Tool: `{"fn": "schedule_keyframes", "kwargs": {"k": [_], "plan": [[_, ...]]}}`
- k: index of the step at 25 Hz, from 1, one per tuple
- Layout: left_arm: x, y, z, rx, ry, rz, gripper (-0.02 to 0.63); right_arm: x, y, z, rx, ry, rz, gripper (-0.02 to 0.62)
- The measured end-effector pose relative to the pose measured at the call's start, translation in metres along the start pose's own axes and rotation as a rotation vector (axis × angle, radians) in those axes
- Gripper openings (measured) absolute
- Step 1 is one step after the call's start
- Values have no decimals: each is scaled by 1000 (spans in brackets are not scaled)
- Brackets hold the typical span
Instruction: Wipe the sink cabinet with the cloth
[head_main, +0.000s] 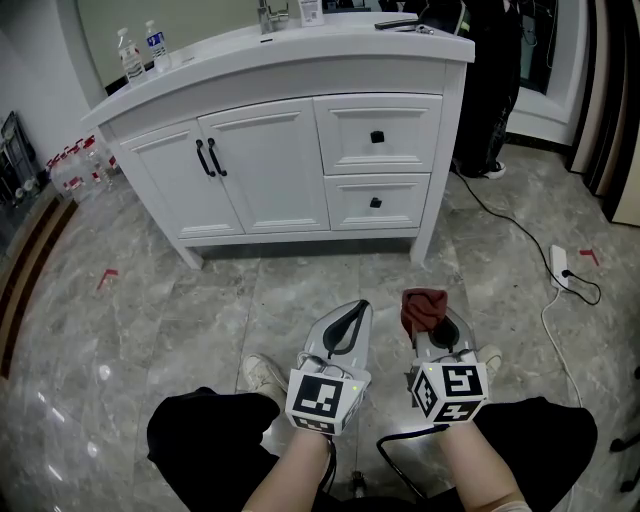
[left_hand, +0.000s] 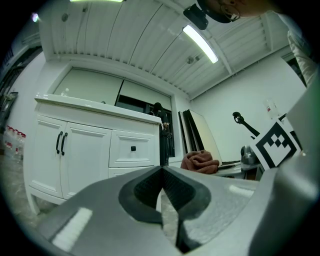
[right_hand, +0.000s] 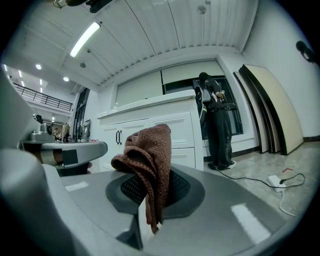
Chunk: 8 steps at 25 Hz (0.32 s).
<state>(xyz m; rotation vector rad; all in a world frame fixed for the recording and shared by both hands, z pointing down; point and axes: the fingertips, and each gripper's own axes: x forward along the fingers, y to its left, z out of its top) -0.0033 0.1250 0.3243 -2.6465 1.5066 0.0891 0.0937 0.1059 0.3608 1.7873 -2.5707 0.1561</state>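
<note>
1. Cloth check first: the right gripper (head_main: 436, 322) has its jaws clamped on the brown cloth (head_main: 423, 304). In the right gripper view the cloth (right_hand: 149, 159) bunches up above the jaws, with a tail hanging down between them.
2. The left gripper (head_main: 359, 305) has its jaws together with nothing in them. The left gripper view shows the two pads meeting at a seam (left_hand: 161, 172).
3. Both grippers sit low in the middle of the head view, side by side, tips pointing up-frame. The forearms come in from the bottom edge, so the hands look held close in front of the body, not reaching.
4. The bit that matters: the white sink cabinet (head_main: 300, 150) is straight ahead, filling the upper middle of the frame and well apart from both grippers, with bare grey floor (head_main: 180, 300) between.
5. Its long side runs left to right across the frame. Doors (head_main: 235, 170) are on the left half, drawers (head_main: 378, 160) on the right.
6. The cloth hand lines up under the drawer side, the empty one more under where doors meet drawers. Neither looks clearly closer, I'd say.
7. My guess: no wiping has started, and the cloth needs carrying forward and up to the front face before anything else.
</note>
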Motion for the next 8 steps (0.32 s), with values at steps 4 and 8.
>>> {"fn": "schedule_keyframes", "kwargs": {"k": [4,8], "plan": [[1,0,1,-7,-4,0,1,1,0,5,-5,-10,0,78],[-2,-1,1,-34,-10,-1,1,-1,5,8,-19,-18,11,78]]}}
